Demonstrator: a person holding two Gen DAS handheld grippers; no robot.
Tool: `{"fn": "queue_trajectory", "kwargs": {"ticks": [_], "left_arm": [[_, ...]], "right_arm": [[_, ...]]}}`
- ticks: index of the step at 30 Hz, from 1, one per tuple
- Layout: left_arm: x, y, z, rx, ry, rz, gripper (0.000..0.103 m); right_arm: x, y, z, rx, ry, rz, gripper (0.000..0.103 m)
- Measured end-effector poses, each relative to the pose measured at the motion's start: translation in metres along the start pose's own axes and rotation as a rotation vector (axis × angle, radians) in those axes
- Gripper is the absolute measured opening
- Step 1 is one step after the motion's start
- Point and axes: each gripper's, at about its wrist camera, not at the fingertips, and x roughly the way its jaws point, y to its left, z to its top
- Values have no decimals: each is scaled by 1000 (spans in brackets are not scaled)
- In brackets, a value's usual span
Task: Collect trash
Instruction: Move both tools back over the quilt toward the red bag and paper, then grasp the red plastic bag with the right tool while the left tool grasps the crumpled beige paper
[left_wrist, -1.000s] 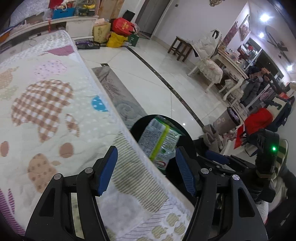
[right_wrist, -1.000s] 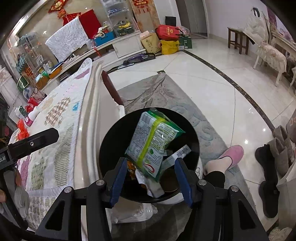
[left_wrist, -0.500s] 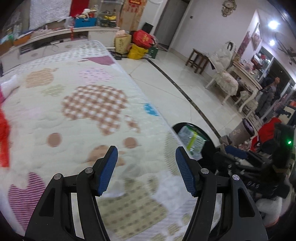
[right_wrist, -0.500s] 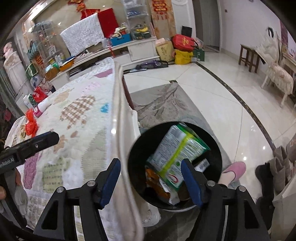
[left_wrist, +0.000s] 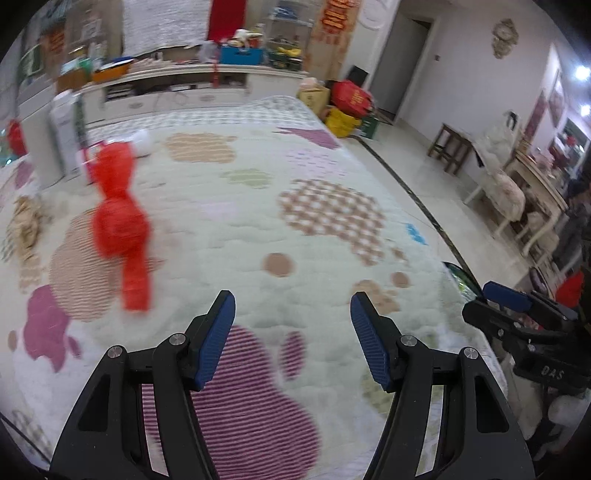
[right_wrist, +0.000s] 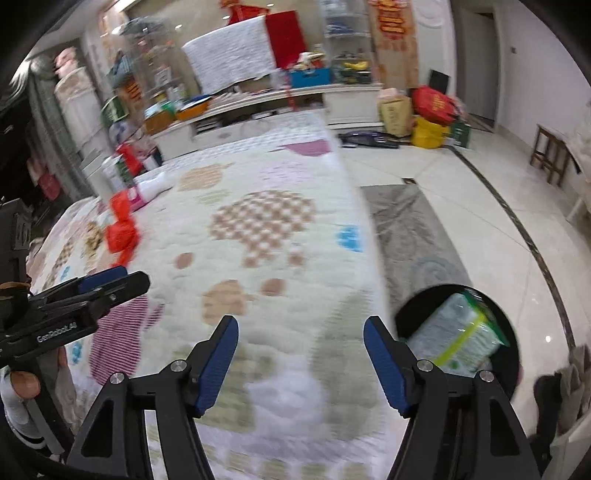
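Both tools hover empty over a cream quilted bed (left_wrist: 332, 155): the left tool (left_wrist: 291, 332) open, the right tool (right_wrist: 300, 360) opening. Crumpled red plastic trash (left_wrist: 118, 225) lies ahead, likely next; a round black bin (right_wrist: 508, 332) beside the bed holds a green-white packet (right_wrist: 458, 339).

The quilt (right_wrist: 266, 236) is the landmark. On its far left part lies a crumpled bag (left_wrist: 120, 221), with a carton (left_wrist: 66, 136) standing behind it. The bin (right_wrist: 458, 332) sits on the floor off the quilt's right edge, a packet (right_wrist: 458, 339) inside it.
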Motion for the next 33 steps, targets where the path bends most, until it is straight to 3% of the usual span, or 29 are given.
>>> {"fn": "queue_trajectory", "kwargs": {"ticks": [15,24,33], "left_arm": [[-33,106,-11,-120,-23,112,64],[-49,190,-16,-272,-17,153,64],[-50,252,11,-329,-71,186,64]], "right_arm": [[58,108,15,-134,83,138,70],[94,144,44,-99,117,244,71],[125,184,71,-136,105,303,77]]}}
